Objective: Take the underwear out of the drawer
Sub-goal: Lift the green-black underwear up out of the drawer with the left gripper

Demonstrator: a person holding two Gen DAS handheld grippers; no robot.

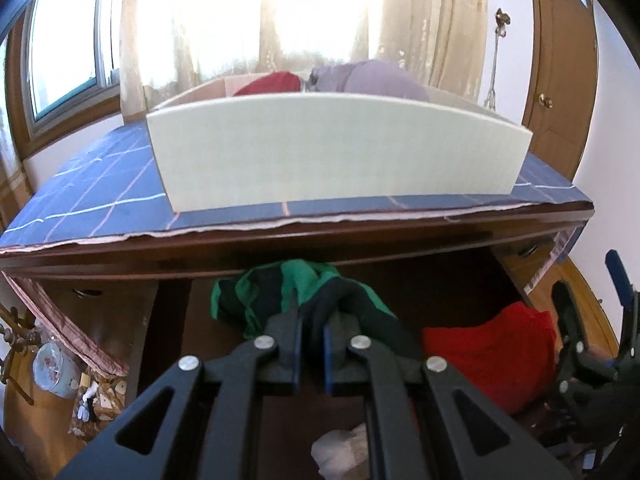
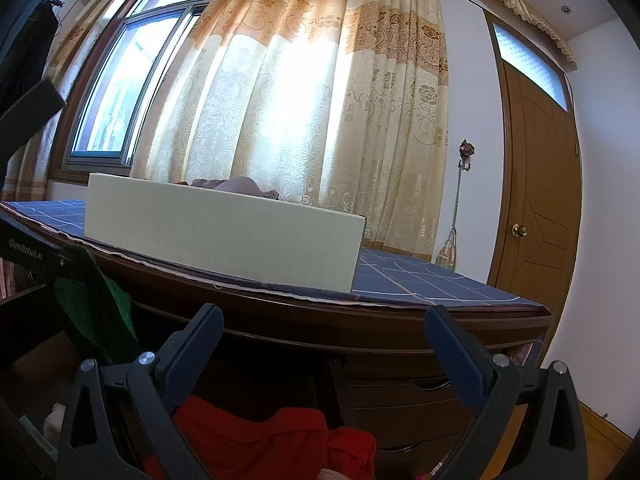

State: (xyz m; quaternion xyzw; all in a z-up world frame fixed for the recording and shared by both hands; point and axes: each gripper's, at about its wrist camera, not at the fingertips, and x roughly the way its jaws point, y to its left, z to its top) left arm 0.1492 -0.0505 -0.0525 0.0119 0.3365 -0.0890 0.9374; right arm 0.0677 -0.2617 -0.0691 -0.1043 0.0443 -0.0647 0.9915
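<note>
The left gripper (image 1: 311, 322) was clamped on a crumpled green-and-black piece of underwear (image 1: 280, 292), held just above the open dark wooden drawer (image 1: 400, 276). Beside it, the right gripper (image 2: 324, 340) stood with jaws wide apart and empty, over a red garment (image 2: 260, 436) lying in the drawer. A pale bundle (image 1: 340, 446), perhaps socks, lay nearer. Beyond, a white cardboard box (image 1: 328, 148) sat on the blue checked cloth (image 1: 92, 204), before patterned cream curtains (image 2: 304, 92).
</note>
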